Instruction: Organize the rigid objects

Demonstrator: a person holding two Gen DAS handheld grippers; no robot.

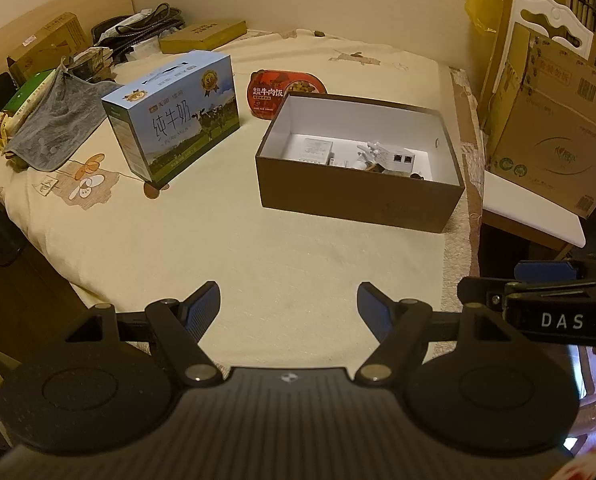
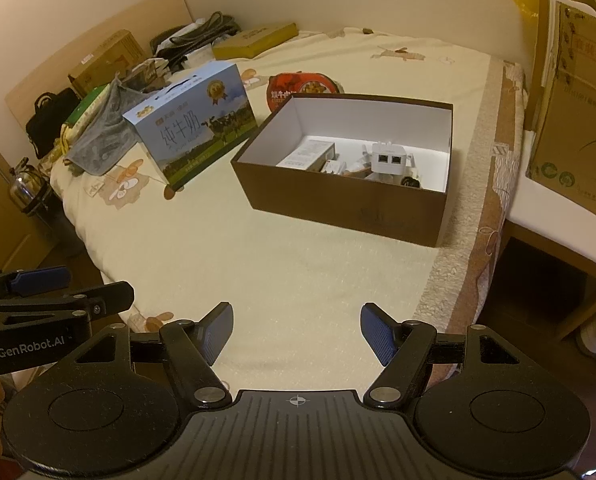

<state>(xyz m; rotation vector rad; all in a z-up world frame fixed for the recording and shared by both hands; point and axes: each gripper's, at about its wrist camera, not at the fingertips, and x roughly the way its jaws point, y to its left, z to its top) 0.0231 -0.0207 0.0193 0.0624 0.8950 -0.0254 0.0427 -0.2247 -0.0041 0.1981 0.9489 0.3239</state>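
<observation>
An open brown box (image 1: 358, 196) (image 2: 338, 210) with a white inside sits on the bed and holds several small white items, among them a white adapter (image 1: 398, 159) (image 2: 388, 157) and a flat white carton (image 1: 310, 150) (image 2: 308, 154). A blue milk carton (image 1: 177, 116) (image 2: 197, 124) stands upright to its left. A red meal tray (image 1: 281, 92) (image 2: 302, 86) lies behind the box. My left gripper (image 1: 289, 312) is open and empty over the near bed. My right gripper (image 2: 296, 330) is open and empty too, beside the left one.
A grey cloth (image 1: 57, 120), cardboard boxes (image 1: 45, 46), cables (image 1: 145, 24) and a yellow flat box (image 1: 201, 36) crowd the bed's far left. A large cardboard carton (image 1: 550, 132) leans on a white chair at the right. The bed's edge runs along the right side.
</observation>
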